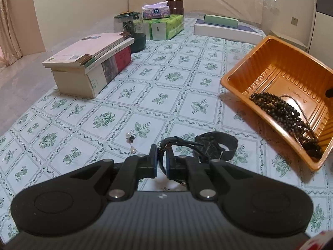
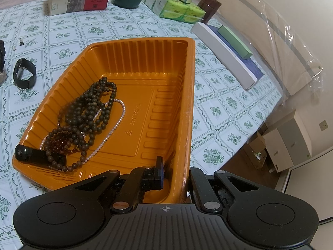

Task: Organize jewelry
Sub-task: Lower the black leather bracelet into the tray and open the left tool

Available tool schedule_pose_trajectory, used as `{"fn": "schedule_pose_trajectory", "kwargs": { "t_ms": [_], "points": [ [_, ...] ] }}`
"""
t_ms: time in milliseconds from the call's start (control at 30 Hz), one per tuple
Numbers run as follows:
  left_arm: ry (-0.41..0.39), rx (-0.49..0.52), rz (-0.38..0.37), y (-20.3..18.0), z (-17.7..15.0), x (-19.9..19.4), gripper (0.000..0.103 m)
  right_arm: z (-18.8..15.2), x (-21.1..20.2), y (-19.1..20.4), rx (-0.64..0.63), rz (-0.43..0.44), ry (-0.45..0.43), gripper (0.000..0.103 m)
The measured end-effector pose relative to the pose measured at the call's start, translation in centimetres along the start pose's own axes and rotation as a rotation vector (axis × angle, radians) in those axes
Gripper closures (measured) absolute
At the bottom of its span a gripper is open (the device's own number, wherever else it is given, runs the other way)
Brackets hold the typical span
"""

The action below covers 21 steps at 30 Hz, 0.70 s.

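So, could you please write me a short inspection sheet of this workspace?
Surface: floral tablecloth.
Job's things: orange tray tilted, holding dark bead strands and a pearl necklace; black watch and pearl earring on the cloth.
Clutter: book stack, tissue packs, dark green jar.
Grippers: left gripper shut on a black cord; right gripper shut on the tray wall.
Cables: nothing seen.
Surroundings: cream wall, plastic sheet.

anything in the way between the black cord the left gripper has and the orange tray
Nothing visible blocks it. The left gripper is shut on the black cord; between it and the orange tray, tilted up by the right gripper, lies only bare tablecloth. The black watch sits beside the cord, low and flat on the cloth.
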<state>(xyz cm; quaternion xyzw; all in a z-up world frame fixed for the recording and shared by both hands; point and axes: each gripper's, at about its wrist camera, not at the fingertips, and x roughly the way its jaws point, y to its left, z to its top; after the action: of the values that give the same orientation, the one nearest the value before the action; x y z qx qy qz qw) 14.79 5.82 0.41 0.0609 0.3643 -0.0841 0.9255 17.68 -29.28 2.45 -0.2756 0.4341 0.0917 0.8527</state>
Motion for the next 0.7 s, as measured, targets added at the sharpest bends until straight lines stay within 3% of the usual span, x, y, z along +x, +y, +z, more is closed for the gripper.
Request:
{"fn": "schedule_pose_trajectory", "kwargs": {
  "t_ms": [367,700],
  "points": [
    [-0.028,0.012,-0.065,-2.2,1.5,-0.5,0.096,0.0,0.0,0.0,0.0,0.0,-0.001,0.097],
    [-0.057,0.05,-0.165,-7.0,3.7,-0.3,0.096,0.0,-0.1,0.0,0.002,0.001,-0.004,0.097]
  ]
}}
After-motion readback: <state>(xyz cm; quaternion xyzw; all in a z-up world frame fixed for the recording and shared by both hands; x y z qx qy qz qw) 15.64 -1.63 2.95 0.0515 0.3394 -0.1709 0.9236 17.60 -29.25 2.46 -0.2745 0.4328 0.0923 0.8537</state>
